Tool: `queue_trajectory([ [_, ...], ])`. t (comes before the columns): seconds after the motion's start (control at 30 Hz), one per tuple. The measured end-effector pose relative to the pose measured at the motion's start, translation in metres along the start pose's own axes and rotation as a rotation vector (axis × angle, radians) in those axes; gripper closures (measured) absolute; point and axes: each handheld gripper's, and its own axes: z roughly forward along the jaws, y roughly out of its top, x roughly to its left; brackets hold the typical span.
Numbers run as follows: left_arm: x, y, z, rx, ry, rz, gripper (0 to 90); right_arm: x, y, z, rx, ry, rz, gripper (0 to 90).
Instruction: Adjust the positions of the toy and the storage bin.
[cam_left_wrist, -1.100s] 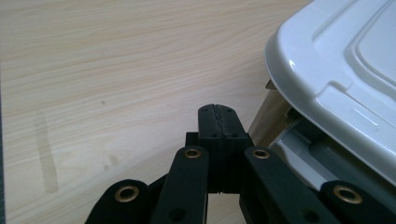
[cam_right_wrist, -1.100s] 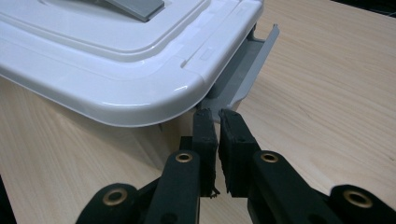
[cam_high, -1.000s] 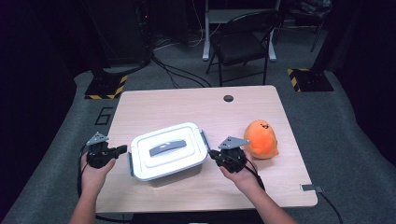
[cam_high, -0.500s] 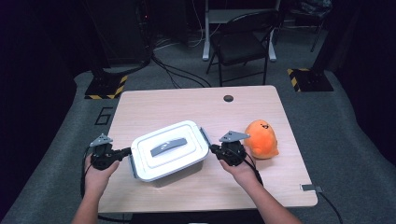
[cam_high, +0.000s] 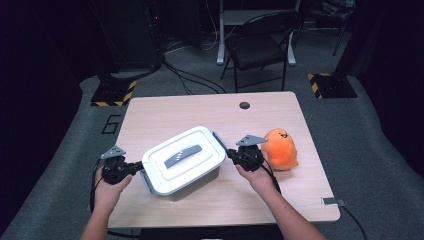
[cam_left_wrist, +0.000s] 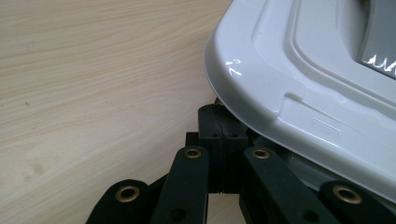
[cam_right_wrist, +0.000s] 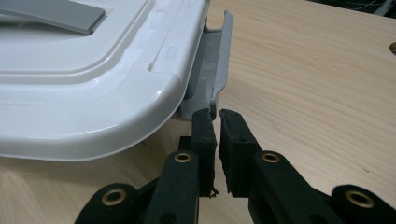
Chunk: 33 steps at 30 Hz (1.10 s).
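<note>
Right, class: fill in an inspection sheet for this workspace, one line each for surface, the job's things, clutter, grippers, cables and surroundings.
Surface: light wooden table, one dark round hole near the far edge.
Job's things: white lidded box with a grey handle, lid on; grey side latch flipped outward.
Clutter: orange plush toy to the right of the box.
Grippers: left gripper shut, tucked under the lid rim; right gripper shut, tips at the latch.
Cables: black cables on the floor.
Surroundings: black chair, grey carpet.

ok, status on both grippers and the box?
Left gripper shut, under white plastic lidded box rim. Right gripper shut at grey latch. Nothing blocking.
</note>
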Motion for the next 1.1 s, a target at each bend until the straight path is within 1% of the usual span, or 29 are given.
queue_trajectory([
  [0.07,-0.002,-0.001,0.001,0.000,-0.013,-0.005,90.0,-0.003,0.000,0.001,-0.004,-0.005,0.008,82.9],
  [0.17,-0.003,-0.001,0.001,0.003,-0.022,-0.001,89.9,-0.006,0.000,0.001,-0.007,-0.012,0.017,81.9],
  [0.23,-0.002,-0.001,0.002,0.007,-0.011,0.000,89.8,-0.007,0.000,-0.002,-0.017,-0.009,0.022,81.1],
  [0.27,-0.001,-0.001,0.002,0.009,0.005,-0.001,89.7,-0.007,0.001,-0.004,-0.018,-0.011,0.022,81.2],
  [0.3,0.002,-0.001,0.002,0.010,0.020,-0.012,89.6,-0.006,0.001,-0.008,-0.023,-0.021,0.009,80.8],
  [0.37,0.004,0.000,0.001,0.006,0.026,-0.019,89.4,-0.006,0.001,-0.010,-0.025,-0.020,0.008,80.5],
  [0.47,0.008,0.002,0.000,-0.011,0.035,-0.038,89.4,-0.003,0.000,-0.018,-0.028,-0.020,-0.004,80.5],
  [0.5,0.008,0.004,0.000,-0.014,0.033,-0.039,89.5,0.000,0.000,-0.022,-0.024,-0.016,-0.013,80.5],
  [0.6,0.008,0.007,0.002,-0.011,0.031,-0.033,89.5,0.007,-0.002,-0.027,-0.017,-0.012,-0.033,80.5],
  [0.67,0.007,0.009,0.004,-0.005,0.028,-0.028,89.6,0.011,-0.004,-0.029,-0.014,0.000,-0.040,80.5],
  [0.73,0.007,0.010,0.007,-0.009,0.025,-0.029,89.6,0.015,-0.006,-0.029,-0.008,0.014,-0.045,80.8],
  [0.8,0.006,0.010,0.009,-0.005,0.014,-0.025,89.7,0.018,-0.007,-0.027,0.001,0.016,-0.053,80.7],
  [0.87,0.004,0.011,0.010,0.000,0.006,-0.021,89.7,0.019,-0.008,-0.024,0.007,0.026,-0.046,80.7],
  [0.9,0.005,0.011,0.011,0.002,0.005,-0.012,89.8,0.019,-0.008,-0.023,0.009,0.031,-0.043,80.7],
  [0.97,0.004,0.010,0.012,0.004,-0.002,-0.014,89.8,0.019,-0.008,-0.021,0.010,0.039,-0.039,80.6],
  [1.1,0.002,0.008,0.012,0.005,-0.016,-0.006,89.8,0.020,-0.008,-0.016,0.016,0.041,-0.039,80.7],
])
